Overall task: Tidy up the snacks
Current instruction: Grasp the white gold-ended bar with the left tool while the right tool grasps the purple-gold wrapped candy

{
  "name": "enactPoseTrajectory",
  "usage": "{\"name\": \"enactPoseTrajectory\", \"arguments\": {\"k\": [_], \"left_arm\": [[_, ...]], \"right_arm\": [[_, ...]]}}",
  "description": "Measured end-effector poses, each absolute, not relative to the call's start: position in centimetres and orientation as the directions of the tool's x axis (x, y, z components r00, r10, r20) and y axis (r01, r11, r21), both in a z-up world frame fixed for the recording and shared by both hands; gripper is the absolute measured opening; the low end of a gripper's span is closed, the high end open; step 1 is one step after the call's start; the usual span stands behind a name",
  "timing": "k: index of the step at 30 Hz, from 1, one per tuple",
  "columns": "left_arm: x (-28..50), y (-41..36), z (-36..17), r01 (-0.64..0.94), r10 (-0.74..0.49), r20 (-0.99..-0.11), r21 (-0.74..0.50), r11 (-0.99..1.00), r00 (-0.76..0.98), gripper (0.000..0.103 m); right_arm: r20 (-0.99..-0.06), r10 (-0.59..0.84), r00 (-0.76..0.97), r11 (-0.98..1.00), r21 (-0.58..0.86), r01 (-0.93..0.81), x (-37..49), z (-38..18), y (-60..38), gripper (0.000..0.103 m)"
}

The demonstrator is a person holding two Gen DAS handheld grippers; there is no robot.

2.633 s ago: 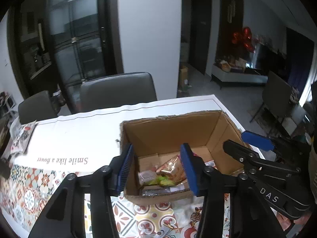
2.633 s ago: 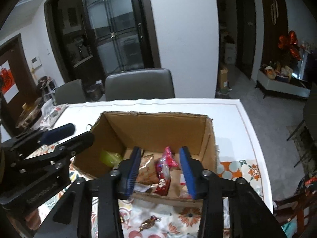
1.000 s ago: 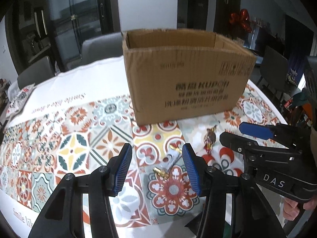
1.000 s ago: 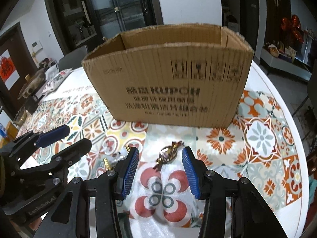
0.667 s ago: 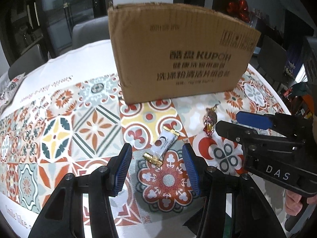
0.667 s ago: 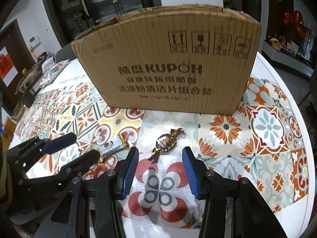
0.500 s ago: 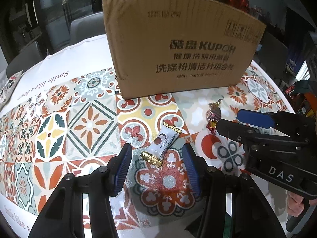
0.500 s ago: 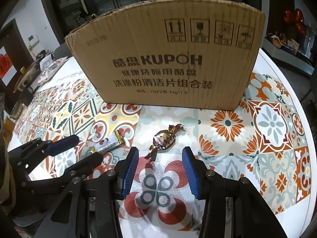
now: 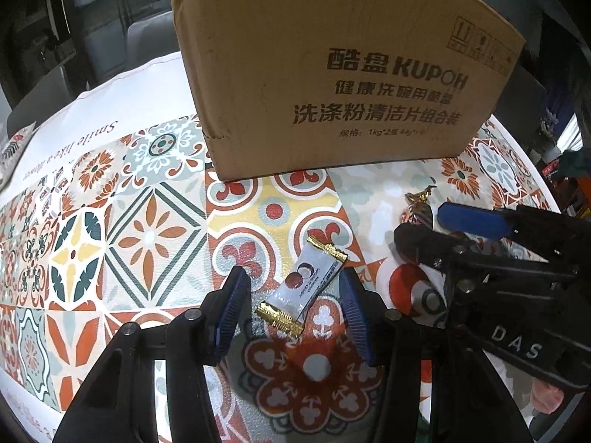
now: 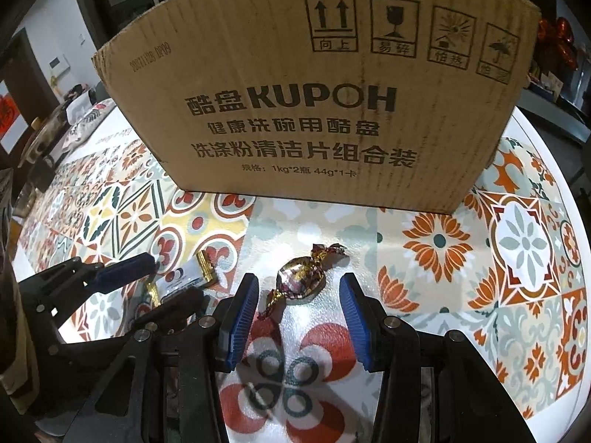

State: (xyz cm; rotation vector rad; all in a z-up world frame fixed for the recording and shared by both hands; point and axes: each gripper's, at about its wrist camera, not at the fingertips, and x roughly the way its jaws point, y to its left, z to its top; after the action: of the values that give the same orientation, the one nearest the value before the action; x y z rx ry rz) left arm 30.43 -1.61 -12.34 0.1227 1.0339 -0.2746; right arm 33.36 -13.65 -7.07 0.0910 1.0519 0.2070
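Note:
A white snack bar with gold crimped ends (image 9: pixel 304 286) lies on the patterned tablecloth (image 9: pixel 122 229); it also shows in the right wrist view (image 10: pixel 186 273). My left gripper (image 9: pixel 295 304) is open, its blue pads on either side of the bar. A twist-wrapped gold and purple candy (image 10: pixel 301 277) lies to the right; it shows partly hidden in the left wrist view (image 9: pixel 417 206). My right gripper (image 10: pixel 299 313) is open with its pads on either side of the candy. A cardboard box printed KUPOH (image 10: pixel 325 85) stands just behind both snacks.
The box wall (image 9: pixel 332 74) rises right behind the snacks. The two grippers sit close side by side, the right one (image 9: pixel 461 229) just right of the left. The table edge curves at the right (image 10: pixel 569 221). Chairs stand beyond the table (image 9: pixel 147 29).
Both grippers have come down from above the box to the tablecloth in front of it and moved forward. The bar and the candy now lie between the open pads.

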Motion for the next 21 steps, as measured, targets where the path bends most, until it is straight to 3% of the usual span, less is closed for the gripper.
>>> {"name": "enactPoseTrajectory", "arguments": {"k": [3, 6, 7, 8, 10, 21], "left_arm": [[30.5, -1.9, -12.4, 0.29, -0.169, -0.859, -0.024, 0.957, 0.484, 0.041], [30.5, -2.4, -12.4, 0.298, -0.178, -0.856, -0.029, 0.954, 0.485, 0.023], [30.5, -2.4, -12.4, 0.297, -0.182, -0.856, -0.035, 0.954, 0.485, 0.021], [30.6, -2.4, -12.4, 0.294, -0.187, -0.856, -0.043, 0.955, 0.482, 0.02], [30.7, -2.2, -12.4, 0.282, -0.196, -0.855, -0.062, 0.957, 0.479, 0.019], [29.3, -1.0, -10.4, 0.265, -0.223, -0.829, -0.095, 0.96, 0.512, 0.019]], "right_arm": [[-0.853, 0.213, 0.476, 0.977, 0.174, -0.125, 33.6, -7.2, -13.5, 0.047], [-0.851, 0.212, 0.48, 0.977, 0.171, -0.127, 33.7, -7.3, -13.4, 0.045], [-0.853, 0.207, 0.48, 0.978, 0.165, -0.129, 33.7, -7.4, -13.4, 0.038], [-0.857, 0.203, 0.473, 0.978, 0.158, -0.134, 33.8, -7.5, -13.2, 0.03], [-0.855, 0.197, 0.479, 0.979, 0.149, -0.137, 33.7, -7.5, -13.2, 0.028], [-0.84, 0.209, 0.501, 0.976, 0.15, -0.155, 32.5, -6.2, -13.2, 0.028]]}}
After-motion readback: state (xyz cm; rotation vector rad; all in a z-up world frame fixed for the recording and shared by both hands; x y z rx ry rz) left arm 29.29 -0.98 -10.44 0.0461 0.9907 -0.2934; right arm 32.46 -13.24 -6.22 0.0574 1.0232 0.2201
